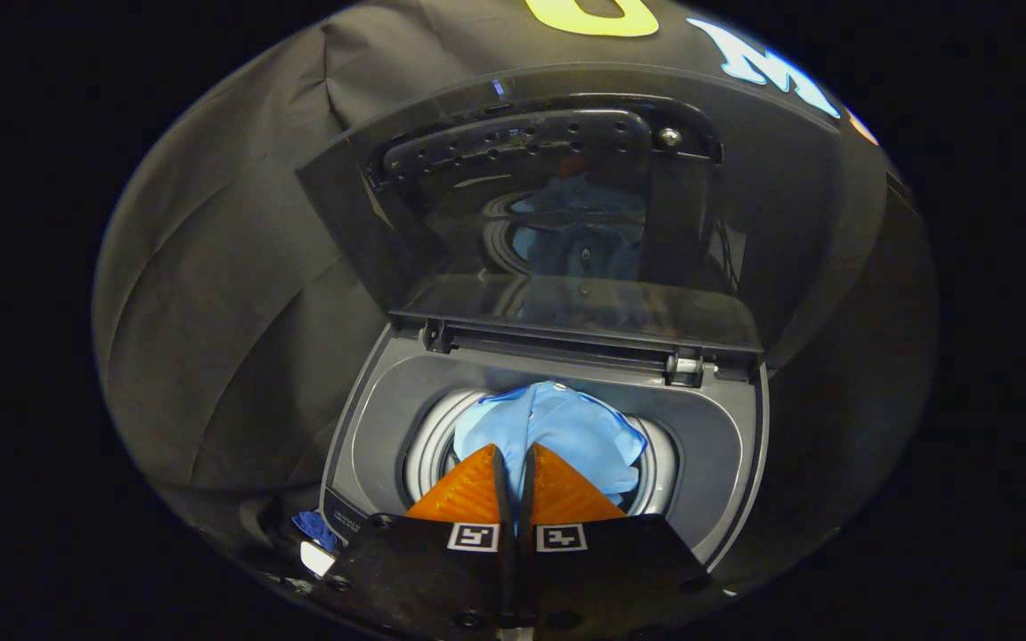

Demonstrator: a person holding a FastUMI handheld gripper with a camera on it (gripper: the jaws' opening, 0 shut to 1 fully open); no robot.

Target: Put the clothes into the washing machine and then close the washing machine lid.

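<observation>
- Over the washer's (727, 445) front rim, the gripper (514, 456) is nearly closed, pinching the cloth (557, 427).
- The cloth hangs into the drum (428, 441), just ahead of the fingers.
- The lid (566, 214) stands open beyond.

The gripper (513, 463) hung over the open washing machine (727, 445), its fingers (468, 490) pinched close on a light blue garment (566, 427) bunched in the drum's mouth, while the dark lid (566, 223) stood raised behind it.
</observation>
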